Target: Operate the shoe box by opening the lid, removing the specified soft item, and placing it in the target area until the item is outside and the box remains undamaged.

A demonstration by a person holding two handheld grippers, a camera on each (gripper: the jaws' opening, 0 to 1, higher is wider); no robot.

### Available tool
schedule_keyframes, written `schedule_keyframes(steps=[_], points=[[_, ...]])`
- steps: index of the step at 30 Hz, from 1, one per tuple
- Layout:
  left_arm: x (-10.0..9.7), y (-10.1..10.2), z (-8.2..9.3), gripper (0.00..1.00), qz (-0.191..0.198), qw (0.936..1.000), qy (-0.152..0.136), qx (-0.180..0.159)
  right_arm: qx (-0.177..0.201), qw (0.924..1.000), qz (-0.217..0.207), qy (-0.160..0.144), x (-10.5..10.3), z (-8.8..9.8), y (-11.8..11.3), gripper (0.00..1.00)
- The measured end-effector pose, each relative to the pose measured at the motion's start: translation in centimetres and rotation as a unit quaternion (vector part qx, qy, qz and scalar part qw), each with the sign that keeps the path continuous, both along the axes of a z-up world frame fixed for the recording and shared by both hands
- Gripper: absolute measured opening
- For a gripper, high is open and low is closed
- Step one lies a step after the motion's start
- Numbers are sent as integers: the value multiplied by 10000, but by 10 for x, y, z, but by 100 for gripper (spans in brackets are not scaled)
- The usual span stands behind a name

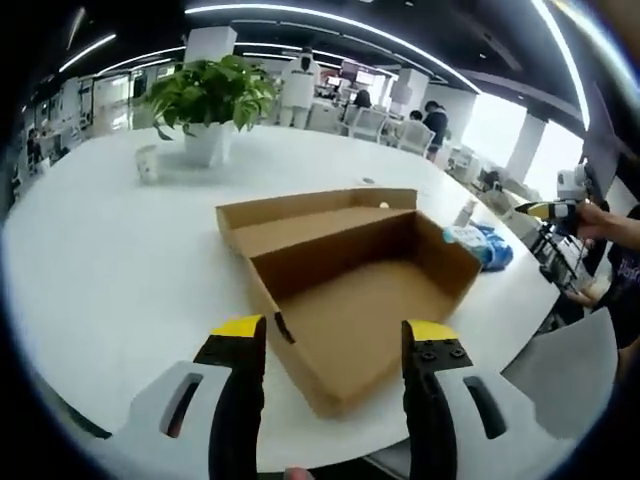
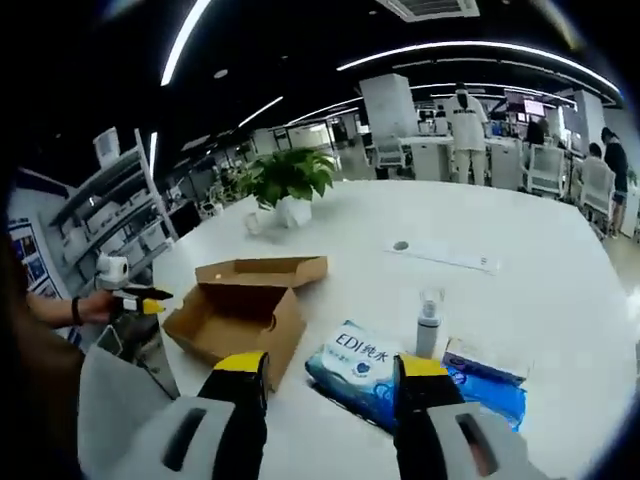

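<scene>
The brown cardboard shoe box stands open on the white table, its lid folded back on the far side; its inside is bare. My left gripper is open just in front of the box's near corner. A soft blue pack with white print lies on the table right of the box, just beyond my open right gripper. The same pack lies past the box's right wall in the left gripper view. Nothing sits between either pair of jaws.
A second blue pack and a small clear bottle lie near the first pack. A potted plant and a paper cup stand at the far side. A person's hand holds the other gripper. Chairs and people are behind.
</scene>
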State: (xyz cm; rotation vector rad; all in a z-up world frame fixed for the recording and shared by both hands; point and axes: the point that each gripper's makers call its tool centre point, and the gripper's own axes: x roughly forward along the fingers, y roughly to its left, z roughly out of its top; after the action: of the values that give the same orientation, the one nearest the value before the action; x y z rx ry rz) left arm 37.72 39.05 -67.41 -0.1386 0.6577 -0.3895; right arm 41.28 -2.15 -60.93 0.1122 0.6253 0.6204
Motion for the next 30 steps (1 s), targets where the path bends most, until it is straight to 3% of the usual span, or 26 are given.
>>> schedule_keyframes(steps=[11,13,16,30], points=[[0,-2,-12,57,96,9997,187,-108,405,9985,-355,46,-34,-14,31,50],[1,-2,-14,57,123,9996,221,-114,109,9994,-315,17,-39,-22,35,49],[-1,-4,-16,57,174,9994,272,-134,-11,9999,-160,30,-47,-28,49,50],[-4,-1,-20,57,174,9990,402,-47,320,9994,-111,-48,-41,-29,74,51]])
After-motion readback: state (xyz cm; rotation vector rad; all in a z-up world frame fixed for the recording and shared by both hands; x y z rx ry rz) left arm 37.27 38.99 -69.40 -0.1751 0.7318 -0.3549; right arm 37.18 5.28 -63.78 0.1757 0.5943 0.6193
